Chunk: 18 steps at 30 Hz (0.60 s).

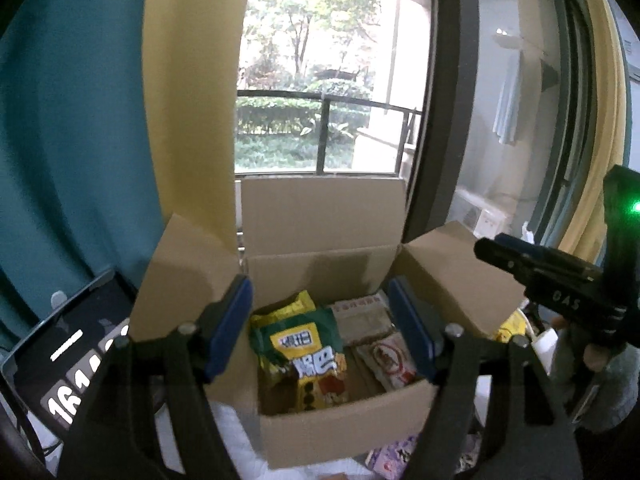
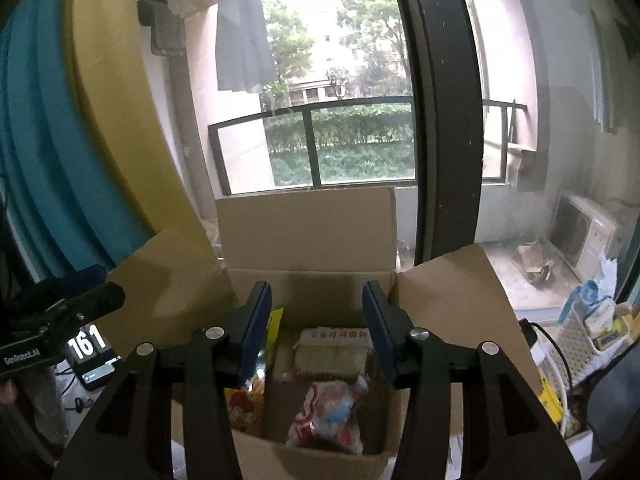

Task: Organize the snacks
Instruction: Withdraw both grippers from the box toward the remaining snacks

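Note:
An open cardboard box [image 1: 344, 428] stands in front of a window, flaps up. Inside lie a green-and-yellow snack bag [image 1: 308, 352], a beige packet with red print [image 1: 360, 320] and a clear wrapped snack [image 1: 384, 360]. My left gripper [image 1: 320, 328] is open and empty, held above the box. My right gripper [image 2: 316, 328] is open and empty above the same box [image 2: 312, 456], over a red-and-white bag [image 2: 328, 416] and the beige packet [image 2: 332, 348]. The right gripper's body shows in the left wrist view [image 1: 560, 292].
A tablet showing white digits [image 1: 68, 360] stands left of the box. A pink packet [image 1: 392, 456] lies below the box front. A white basket with items [image 2: 588, 332] and yellow packets [image 2: 548, 400] sit to the right. Curtains hang at the left.

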Each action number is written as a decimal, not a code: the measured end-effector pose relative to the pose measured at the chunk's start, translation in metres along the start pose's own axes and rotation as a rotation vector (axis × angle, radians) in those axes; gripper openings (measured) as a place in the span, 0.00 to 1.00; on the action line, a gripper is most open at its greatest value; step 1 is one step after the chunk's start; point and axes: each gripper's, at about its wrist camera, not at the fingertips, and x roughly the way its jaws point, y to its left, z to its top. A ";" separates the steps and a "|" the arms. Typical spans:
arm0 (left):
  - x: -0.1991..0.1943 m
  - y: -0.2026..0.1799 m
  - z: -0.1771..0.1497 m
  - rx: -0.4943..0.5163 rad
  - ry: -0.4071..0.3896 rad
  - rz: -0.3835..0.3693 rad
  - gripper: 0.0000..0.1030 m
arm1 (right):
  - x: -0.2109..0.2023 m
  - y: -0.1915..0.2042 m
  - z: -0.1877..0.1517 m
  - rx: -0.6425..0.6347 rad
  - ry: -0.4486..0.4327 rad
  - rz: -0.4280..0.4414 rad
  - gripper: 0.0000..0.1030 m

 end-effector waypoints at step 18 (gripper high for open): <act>-0.083 -0.022 -0.049 -0.005 -0.045 -0.041 0.83 | -0.090 0.028 -0.041 -0.031 0.001 0.033 0.49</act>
